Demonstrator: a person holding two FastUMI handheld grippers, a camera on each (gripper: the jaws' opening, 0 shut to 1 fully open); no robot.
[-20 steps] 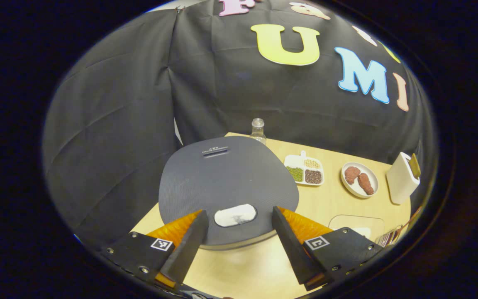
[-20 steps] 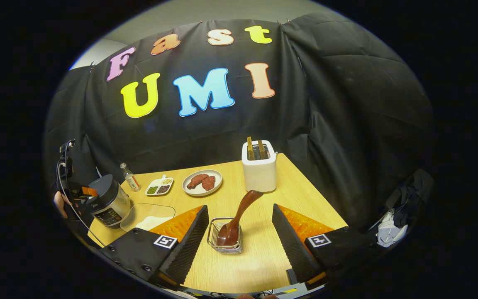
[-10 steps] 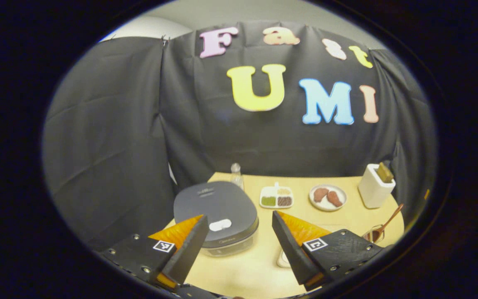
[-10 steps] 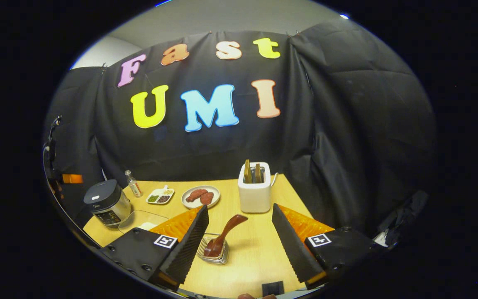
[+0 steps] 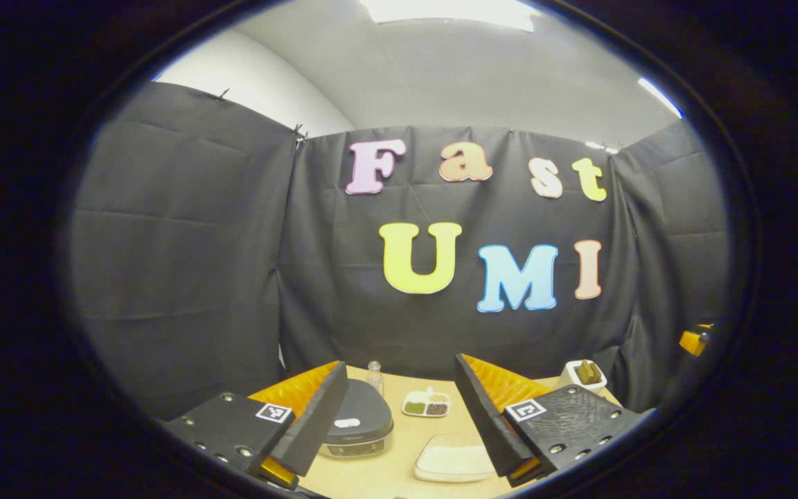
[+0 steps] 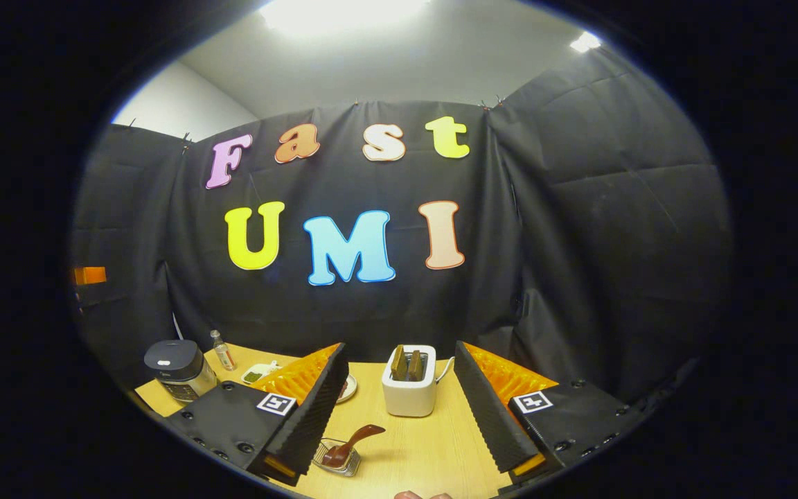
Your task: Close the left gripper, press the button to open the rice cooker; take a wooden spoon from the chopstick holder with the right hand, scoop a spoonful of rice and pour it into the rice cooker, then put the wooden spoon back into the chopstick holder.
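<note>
Left gripper (image 5: 399, 423): raised well above the wooden table (image 5: 392, 471), aimed level at the booth wall, fingers spread wide apart with nothing held.
Rice cooker (image 5: 357, 421): seen far below between the left gripper's fingers, lid closed, standing on the table's left part.
Rice tray (image 5: 456, 461): placed just right of the cooker.
Right gripper (image 6: 399, 423): held high and level, fingers apart, nothing gripped.
Wooden spoon (image 6: 352, 442): resting tilted in the wire chopstick holder (image 6: 337, 461), below the right gripper's left finger.
Toaster (image 6: 409, 381): seen upright between the fingers, farther back.
</note>
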